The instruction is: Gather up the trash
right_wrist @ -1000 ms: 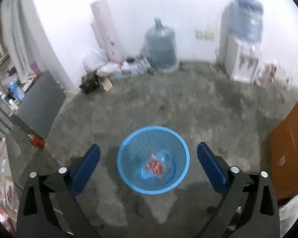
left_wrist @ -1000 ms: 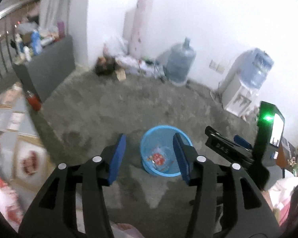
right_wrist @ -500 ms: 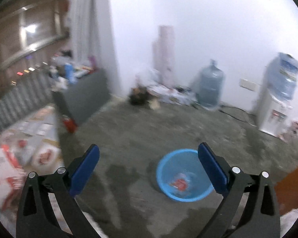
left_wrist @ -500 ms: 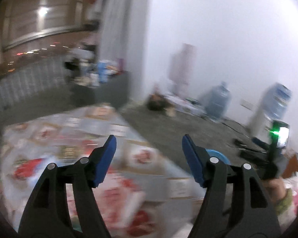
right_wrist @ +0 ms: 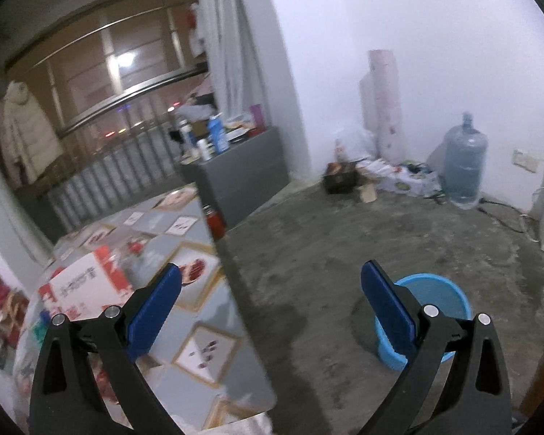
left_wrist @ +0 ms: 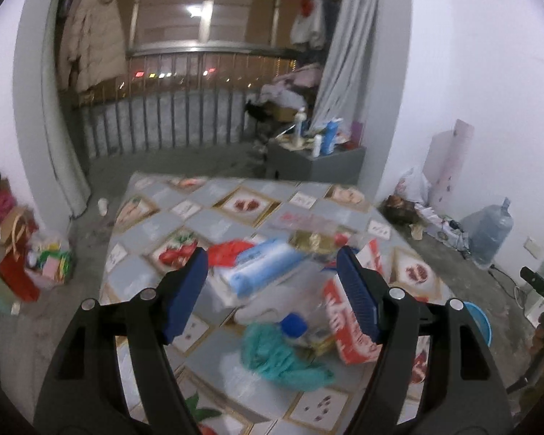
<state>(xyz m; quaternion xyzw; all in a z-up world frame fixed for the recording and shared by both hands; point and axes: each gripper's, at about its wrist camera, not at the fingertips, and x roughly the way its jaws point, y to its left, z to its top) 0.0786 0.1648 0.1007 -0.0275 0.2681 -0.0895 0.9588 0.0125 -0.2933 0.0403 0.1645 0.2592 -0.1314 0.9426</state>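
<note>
Trash: crumpled, colourful, heaped on table; both hand-held grippers released, empty.

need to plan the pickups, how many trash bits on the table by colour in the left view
red and white box: 1
blue and white packet: 1
teal bag: 1
red bag: 1
blue-capped bottle: 1
gold packet: 1
total: 6

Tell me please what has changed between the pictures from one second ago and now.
Both tools swung away from the blue basket toward the table. The left tool now faces the trash there, its jaws having just opened wider with nothing between them. The right tool stayed open and empty. The basket stayed on the floor.
</note>
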